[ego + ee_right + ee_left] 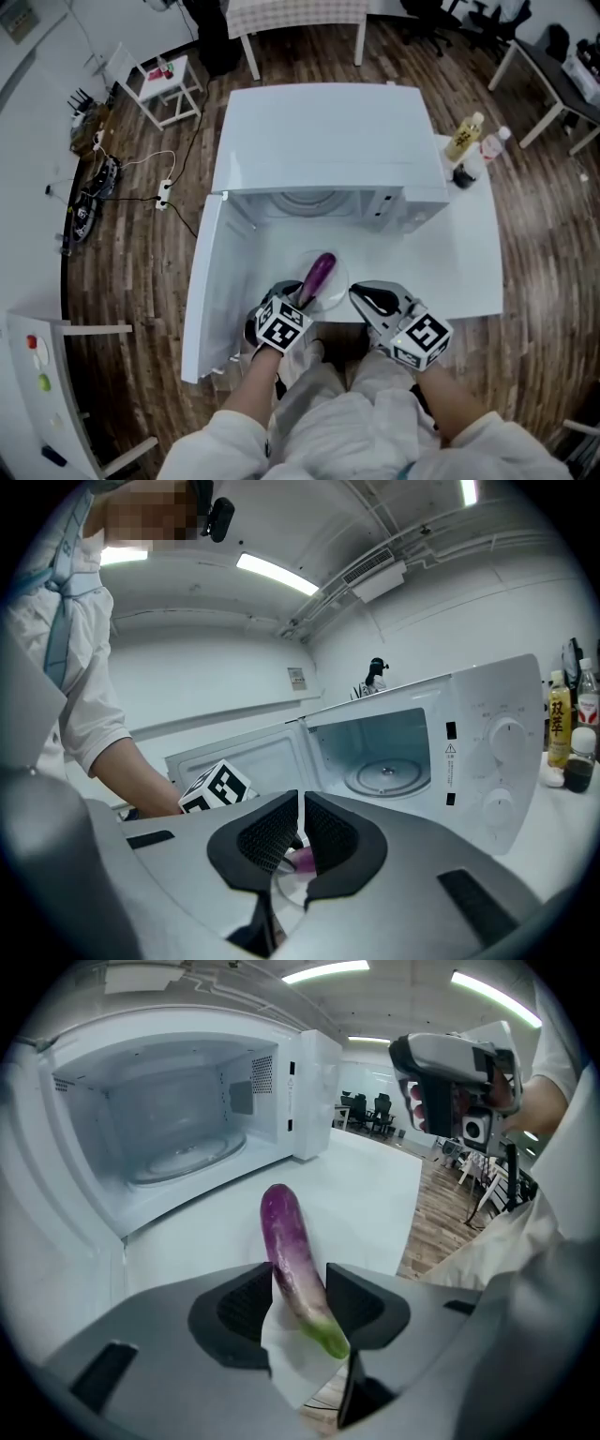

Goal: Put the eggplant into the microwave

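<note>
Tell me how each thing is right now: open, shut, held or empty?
Microwave door: swung wide open.
Microwave: empty inside, only its turntable.
Eggplant: gripped by the left gripper, not yet in the microwave.
Right gripper: fingers almost together, holding nothing.
Yellow-labelled bottle: standing upright.
</note>
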The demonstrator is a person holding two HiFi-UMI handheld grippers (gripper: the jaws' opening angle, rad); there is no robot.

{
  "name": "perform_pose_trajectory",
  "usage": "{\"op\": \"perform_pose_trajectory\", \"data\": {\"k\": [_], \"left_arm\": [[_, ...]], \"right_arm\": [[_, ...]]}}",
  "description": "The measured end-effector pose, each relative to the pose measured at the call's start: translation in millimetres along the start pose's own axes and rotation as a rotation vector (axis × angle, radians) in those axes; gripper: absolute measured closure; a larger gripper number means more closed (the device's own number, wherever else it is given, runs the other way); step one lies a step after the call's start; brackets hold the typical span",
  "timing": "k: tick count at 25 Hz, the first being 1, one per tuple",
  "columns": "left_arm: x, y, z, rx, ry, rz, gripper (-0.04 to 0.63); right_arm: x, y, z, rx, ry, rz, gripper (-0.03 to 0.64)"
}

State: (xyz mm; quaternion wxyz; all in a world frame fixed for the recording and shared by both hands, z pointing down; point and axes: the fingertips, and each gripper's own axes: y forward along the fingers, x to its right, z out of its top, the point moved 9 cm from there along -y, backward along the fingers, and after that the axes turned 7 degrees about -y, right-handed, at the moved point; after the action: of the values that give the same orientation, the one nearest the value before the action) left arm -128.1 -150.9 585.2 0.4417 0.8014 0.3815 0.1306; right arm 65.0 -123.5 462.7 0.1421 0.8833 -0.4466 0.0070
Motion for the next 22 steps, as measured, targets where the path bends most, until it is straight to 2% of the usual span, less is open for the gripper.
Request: {"op": "perform_pose_trajectory", "data": {"k": [4,8,10,11,14,19,22], "left_arm": [[-2,3,-2,-0.010,-0.075,0.014,0.379],[1,7,-2,-0.055,-0.093,0.012,0.380],[2,9,-2,-0.074,-0.092,0.013,0.437],[1,9,-2,-0.075,-0.094,0.014,0.445],[-2,2,3,-0.035,-0.095,0.025,0.448],[-7,-25,21,0.094,-0.095,0.032,0.448],[-7,-39,33,0.127,-0.074,0.037,0.449]], "right_arm": [[-2,-1,0,0.008,0.005,-0.019,0.578],[-2,-3,0,0.010,0.003,-0.026,0.578],[0,-4,1,0.014,-0.001,-0.029,0.578],[0,-5,2,0.015,-0.002,-0.031,0.578],[4,-5,4,0.015,-0.006,-0.032,0.578],[8,-3,8,0.028,0.004,-0.033,0.578],[10,-1,11,0.050,-0.004,-0.036,0.578]]}}
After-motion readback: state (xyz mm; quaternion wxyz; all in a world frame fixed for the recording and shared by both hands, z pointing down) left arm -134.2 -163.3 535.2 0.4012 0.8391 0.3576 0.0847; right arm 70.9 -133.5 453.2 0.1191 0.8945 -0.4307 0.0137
